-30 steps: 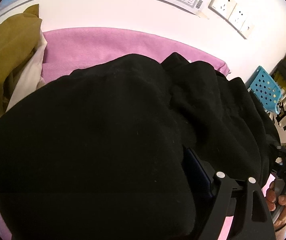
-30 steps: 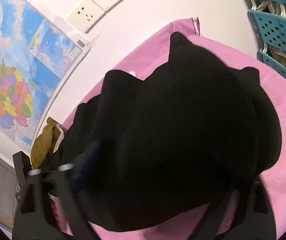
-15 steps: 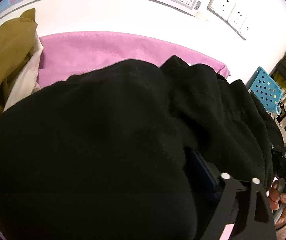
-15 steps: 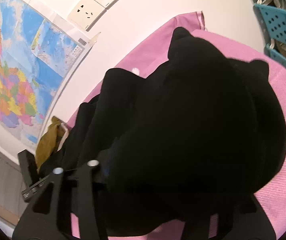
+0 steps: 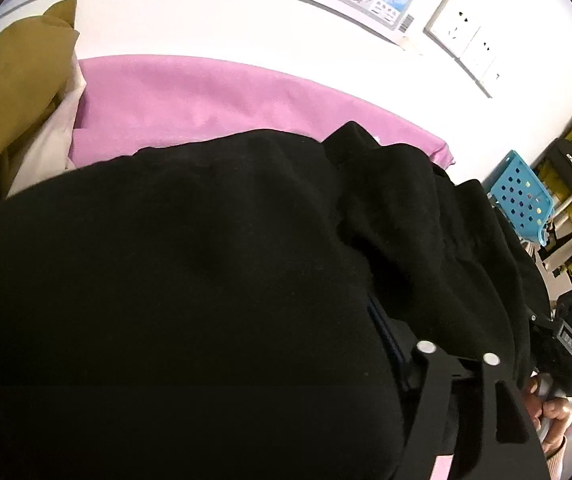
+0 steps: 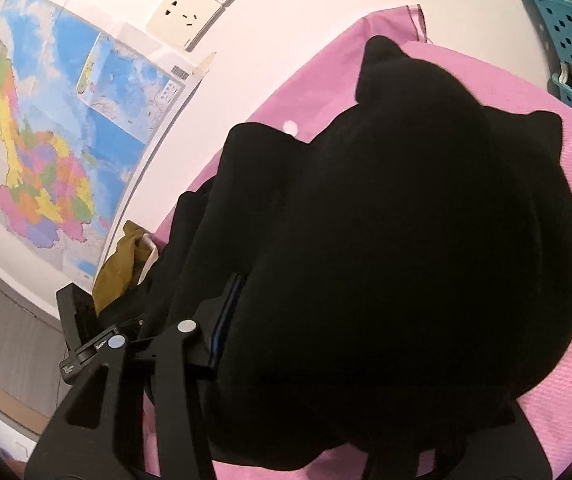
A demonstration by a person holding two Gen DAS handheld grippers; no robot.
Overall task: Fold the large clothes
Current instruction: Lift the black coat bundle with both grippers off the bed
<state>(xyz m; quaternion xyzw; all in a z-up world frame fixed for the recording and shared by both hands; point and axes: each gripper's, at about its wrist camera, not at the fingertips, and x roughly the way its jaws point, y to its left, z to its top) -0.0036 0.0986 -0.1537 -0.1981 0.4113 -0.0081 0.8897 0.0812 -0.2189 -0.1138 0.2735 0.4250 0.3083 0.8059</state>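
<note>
Black garment (image 5: 189,288) bunched over pink cloth (image 5: 205,96) covering surface, filling both wrist views, draped across both tools. Left hand-held gripper (image 5: 374,320): one blue-padded finger (image 5: 386,332) visible against fabric, other buried; clamped on black garment. Right hand-held gripper (image 6: 286,320): same, clamped on black garment (image 6: 406,240). Mustard garment (image 5: 9,96) beside pile at left. Wall map (image 6: 53,132), sockets (image 6: 189,12), blue basket (image 5: 522,200) behind.
</note>
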